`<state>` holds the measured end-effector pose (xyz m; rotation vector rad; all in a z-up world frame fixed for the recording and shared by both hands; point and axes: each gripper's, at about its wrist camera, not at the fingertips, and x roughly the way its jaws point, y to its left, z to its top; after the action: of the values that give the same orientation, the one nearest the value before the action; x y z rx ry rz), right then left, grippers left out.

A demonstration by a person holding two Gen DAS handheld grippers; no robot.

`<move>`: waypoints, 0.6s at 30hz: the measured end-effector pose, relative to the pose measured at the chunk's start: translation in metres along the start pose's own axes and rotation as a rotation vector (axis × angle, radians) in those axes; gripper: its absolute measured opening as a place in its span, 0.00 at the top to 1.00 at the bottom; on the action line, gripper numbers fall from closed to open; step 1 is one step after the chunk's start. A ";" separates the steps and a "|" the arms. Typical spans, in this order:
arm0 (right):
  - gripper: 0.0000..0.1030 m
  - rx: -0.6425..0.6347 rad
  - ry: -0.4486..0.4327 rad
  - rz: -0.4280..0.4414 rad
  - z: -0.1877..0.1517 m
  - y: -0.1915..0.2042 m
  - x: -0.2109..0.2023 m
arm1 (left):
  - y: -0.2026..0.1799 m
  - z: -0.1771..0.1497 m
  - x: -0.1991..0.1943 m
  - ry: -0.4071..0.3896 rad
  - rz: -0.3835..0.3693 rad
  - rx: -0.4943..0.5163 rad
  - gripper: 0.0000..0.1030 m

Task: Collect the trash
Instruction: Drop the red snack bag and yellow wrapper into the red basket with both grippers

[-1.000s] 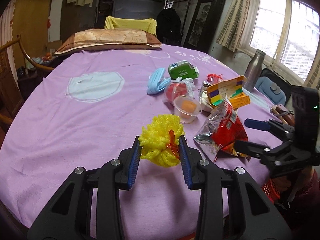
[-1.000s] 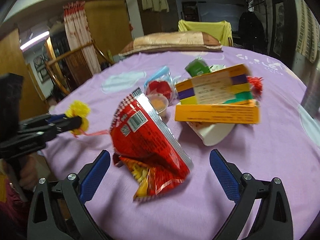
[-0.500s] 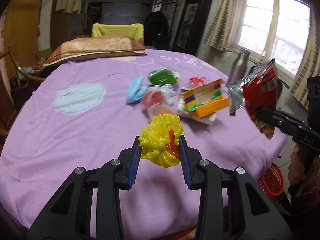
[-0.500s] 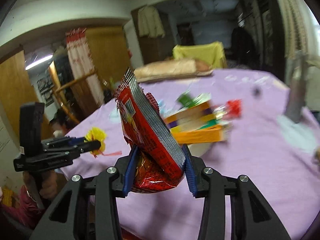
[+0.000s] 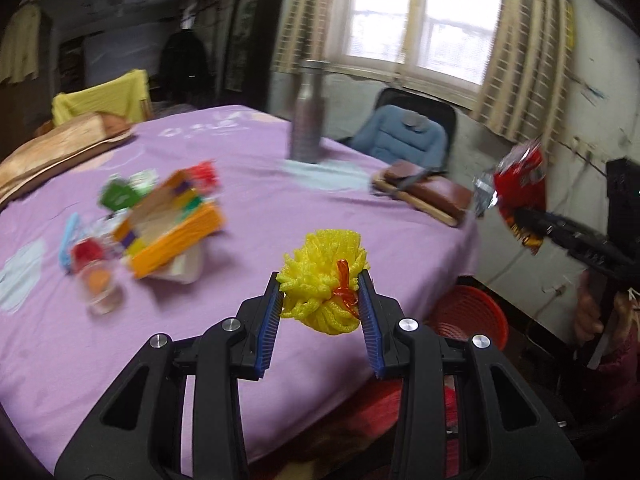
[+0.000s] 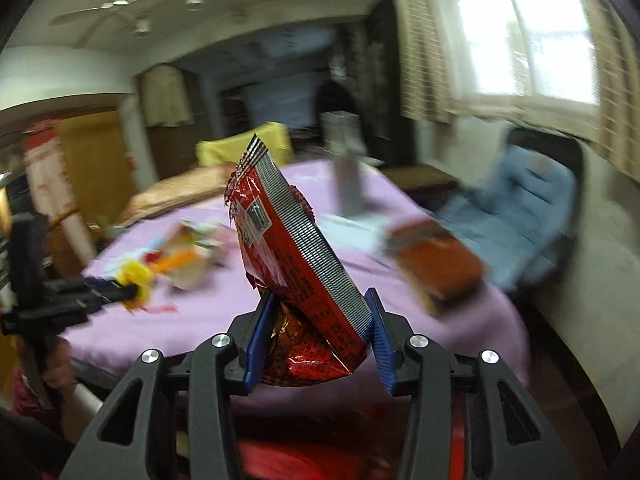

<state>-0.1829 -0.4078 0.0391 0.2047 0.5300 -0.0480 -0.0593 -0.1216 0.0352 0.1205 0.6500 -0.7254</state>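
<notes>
My left gripper (image 5: 320, 300) is shut on a yellow foam fruit net (image 5: 322, 280) with an orange tie, held above the near edge of the purple-covered table (image 5: 256, 216). My right gripper (image 6: 318, 320) is shut on a red snack bag (image 6: 296, 264) with a silver edge, held in the air off the table's right side. In the left wrist view the red bag (image 5: 520, 184) hangs at the far right, above a red basket (image 5: 472, 312) on the floor. The left gripper with the net also shows in the right wrist view (image 6: 132, 282).
A heap of trash lies on the table: an orange and yellow box (image 5: 172, 228), a clear cup (image 5: 100, 284), green and red wrappers. A steel bottle (image 5: 306, 120), a brown pouch (image 5: 424, 192) and a pillow (image 5: 60, 148) are also on it. A blue-cushioned chair (image 5: 404, 136) stands behind.
The right gripper closed on the red bag, lifted it off the table and swung it right. The left gripper turned right with the yellow net, bringing the red basket into view.
</notes>
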 end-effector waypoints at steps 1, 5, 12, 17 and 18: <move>0.57 0.017 0.017 -0.033 -0.010 -0.012 -0.003 | -0.011 0.002 0.006 0.005 -0.027 0.013 0.63; 0.57 0.117 0.111 -0.172 -0.059 -0.072 0.007 | -0.049 0.013 0.030 0.032 -0.109 0.059 0.63; 0.40 0.189 0.351 -0.349 -0.137 -0.129 0.079 | -0.114 0.023 0.083 0.123 -0.210 0.158 0.63; 0.28 0.186 0.346 -0.390 -0.142 -0.144 0.080 | -0.153 0.023 0.118 0.184 -0.276 0.221 0.63; 0.28 0.195 0.314 -0.398 -0.137 -0.146 0.069 | -0.163 0.024 0.126 0.197 -0.292 0.239 0.63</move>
<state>-0.2056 -0.5217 -0.1377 0.2971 0.8750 -0.4627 -0.0822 -0.3247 -0.0017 0.3246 0.7757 -1.0820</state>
